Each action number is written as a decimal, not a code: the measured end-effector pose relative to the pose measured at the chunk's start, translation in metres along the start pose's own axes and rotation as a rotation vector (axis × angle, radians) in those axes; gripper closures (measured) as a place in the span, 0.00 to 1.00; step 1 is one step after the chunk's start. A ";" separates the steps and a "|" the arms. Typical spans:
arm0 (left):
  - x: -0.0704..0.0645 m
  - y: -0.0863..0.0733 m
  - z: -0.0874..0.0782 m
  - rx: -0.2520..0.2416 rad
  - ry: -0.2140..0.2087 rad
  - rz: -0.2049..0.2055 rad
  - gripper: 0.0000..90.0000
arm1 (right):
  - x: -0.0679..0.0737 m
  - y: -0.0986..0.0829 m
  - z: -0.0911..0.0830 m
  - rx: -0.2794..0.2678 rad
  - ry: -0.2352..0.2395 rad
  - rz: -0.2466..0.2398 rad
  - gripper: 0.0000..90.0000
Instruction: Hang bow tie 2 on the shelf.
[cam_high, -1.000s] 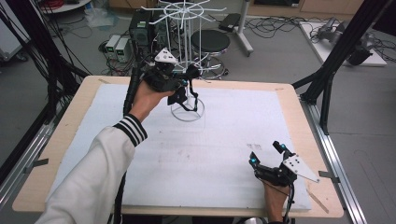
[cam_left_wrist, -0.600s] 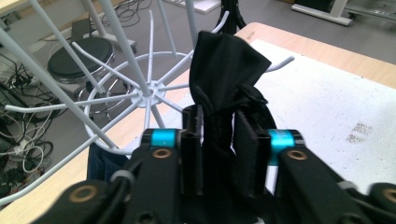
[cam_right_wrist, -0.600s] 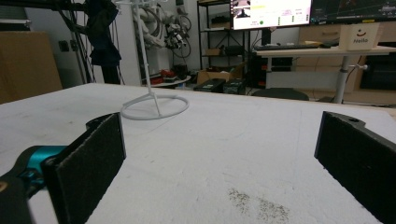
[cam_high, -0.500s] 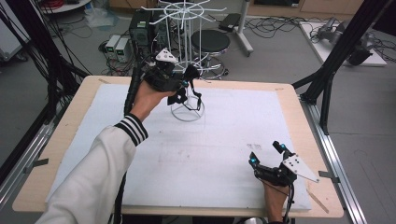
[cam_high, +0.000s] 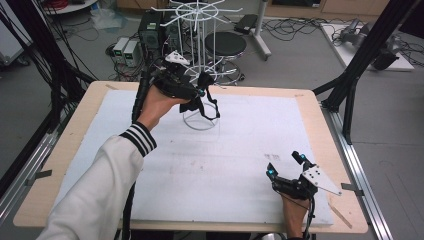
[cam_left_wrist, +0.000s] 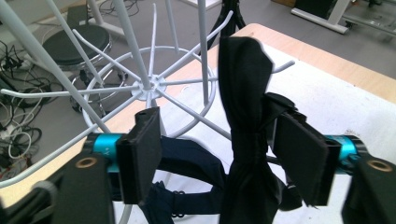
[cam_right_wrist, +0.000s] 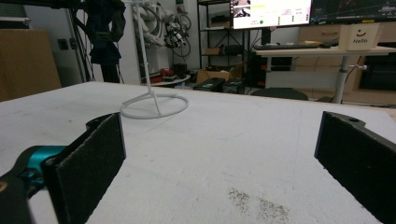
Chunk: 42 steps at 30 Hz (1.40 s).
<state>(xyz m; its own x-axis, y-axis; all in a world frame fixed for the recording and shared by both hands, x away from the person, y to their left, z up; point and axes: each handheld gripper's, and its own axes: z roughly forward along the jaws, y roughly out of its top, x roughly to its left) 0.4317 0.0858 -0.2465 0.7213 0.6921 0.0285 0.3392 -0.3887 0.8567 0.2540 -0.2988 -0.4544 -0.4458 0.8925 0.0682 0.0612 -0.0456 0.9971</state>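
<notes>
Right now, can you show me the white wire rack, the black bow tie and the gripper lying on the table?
white wire rack (cam_high: 201, 121), high view, ring base.
black bow tie (cam_left_wrist: 245, 70), left gripper view, upper wing.
right gripper (cam_high: 285, 165), high view, between its open fingertips.

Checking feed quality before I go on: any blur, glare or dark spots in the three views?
High view: even light, sharp, only soft shadows on the white mat. Left gripper view: the near jaws look soft, the black strap reads as a dark, detail-poor mass. Right gripper view: jaws slightly blurred, the monitor is bright, the wire rack clear.
</notes>
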 end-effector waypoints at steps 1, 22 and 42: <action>0.000 0.000 0.000 0.000 0.000 0.000 0.35 | 0.000 0.000 0.000 0.000 0.000 0.000 0.01; 0.003 0.006 -0.001 0.065 0.056 -0.086 0.16 | 0.000 0.000 0.000 0.001 -0.002 0.000 0.01; -0.003 -0.010 -0.055 -0.165 -0.036 0.005 0.15 | 0.000 0.000 0.000 -0.005 0.000 -0.003 0.01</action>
<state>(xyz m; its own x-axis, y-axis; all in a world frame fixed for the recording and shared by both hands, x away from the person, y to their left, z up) 0.3927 0.1209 -0.2270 0.7451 0.6668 0.0165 0.2341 -0.2846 0.9296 0.2537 -0.2990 -0.4545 -0.4463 0.8926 0.0647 0.0551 -0.0448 0.9975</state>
